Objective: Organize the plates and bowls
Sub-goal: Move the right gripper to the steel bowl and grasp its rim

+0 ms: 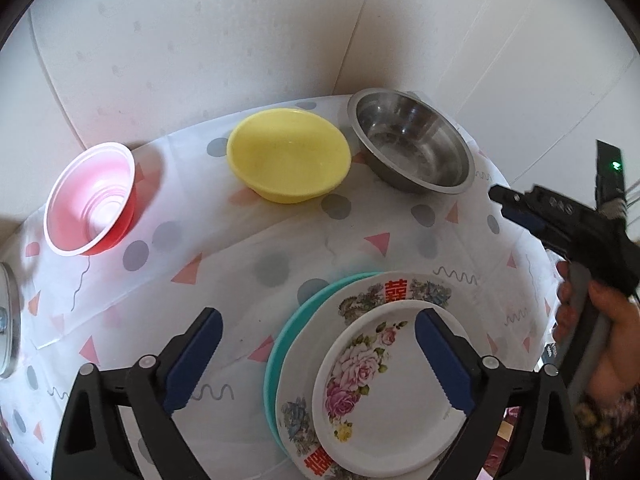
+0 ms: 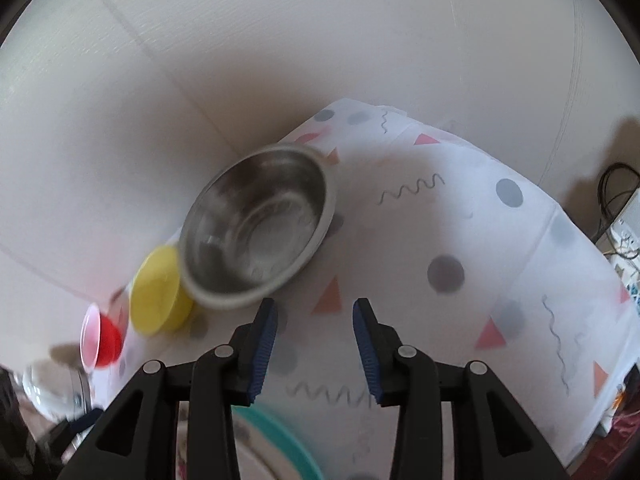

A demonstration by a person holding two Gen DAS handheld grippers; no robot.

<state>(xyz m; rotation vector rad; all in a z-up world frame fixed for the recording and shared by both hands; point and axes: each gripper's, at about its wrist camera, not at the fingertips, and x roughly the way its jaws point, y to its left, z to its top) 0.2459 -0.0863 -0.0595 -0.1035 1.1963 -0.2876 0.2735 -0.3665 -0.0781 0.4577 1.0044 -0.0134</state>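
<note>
A stack of plates sits near me in the left wrist view: a small rose plate [image 1: 380, 392] on a larger floral plate [image 1: 400, 292] on a teal plate [image 1: 288, 344]. My left gripper [image 1: 318, 324] is open above the stack's left side, holding nothing. Along the back stand a red bowl [image 1: 90, 200], a yellow bowl [image 1: 288, 154] and a steel bowl [image 1: 412, 140]. My right gripper [image 2: 314, 312] is open and empty, just in front of the steel bowl [image 2: 256, 224]; it also shows in the left wrist view [image 1: 508, 204]. The yellow bowl [image 2: 158, 292] and the red bowl [image 2: 100, 338] lie to its left.
The table wears a white cloth [image 1: 240, 248] with grey dots and pink triangles. White walls [image 1: 200, 40] close the back corner. A metal lid [image 1: 8, 320] lies at the left edge. Cables and a box [image 2: 620, 220] sit off the table's right side.
</note>
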